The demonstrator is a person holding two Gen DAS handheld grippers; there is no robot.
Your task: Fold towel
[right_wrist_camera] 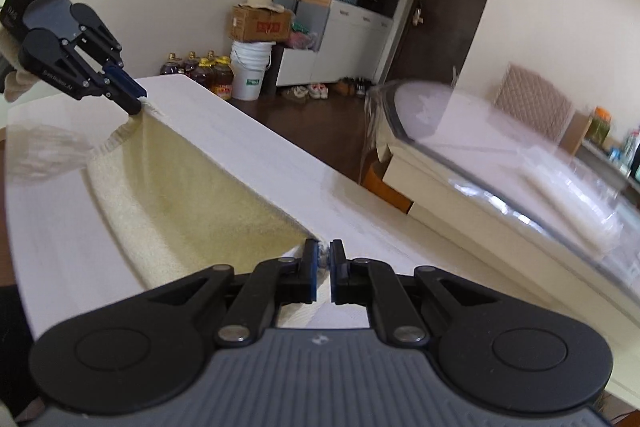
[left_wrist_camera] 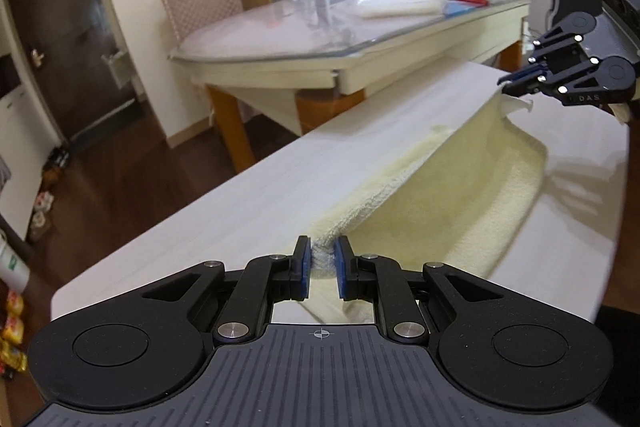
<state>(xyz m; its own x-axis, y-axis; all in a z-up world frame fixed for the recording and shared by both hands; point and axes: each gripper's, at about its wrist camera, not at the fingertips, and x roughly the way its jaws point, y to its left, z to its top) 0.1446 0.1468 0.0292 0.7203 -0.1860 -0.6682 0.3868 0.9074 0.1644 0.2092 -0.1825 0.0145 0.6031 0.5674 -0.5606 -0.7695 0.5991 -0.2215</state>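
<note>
Tongs, left (left_wrist_camera: 323, 269) and right (right_wrist_camera: 325, 271), pinch towel (left_wrist_camera: 460, 187) corners above white table (left_wrist_camera: 240, 195).

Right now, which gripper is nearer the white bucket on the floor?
Left. The left gripper pinches the towel corner at the table end nearest the white bucket; the right gripper holds the opposite corner, farther away.

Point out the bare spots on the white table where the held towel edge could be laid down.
The white table is bare along its far side, beyond the towel, up to the edge that faces the glass-topped table. A narrower bare strip runs on the near side of the towel. The middle is taken by the towel, stretched between the left hand-held gripper and the right hand-held gripper.
</note>
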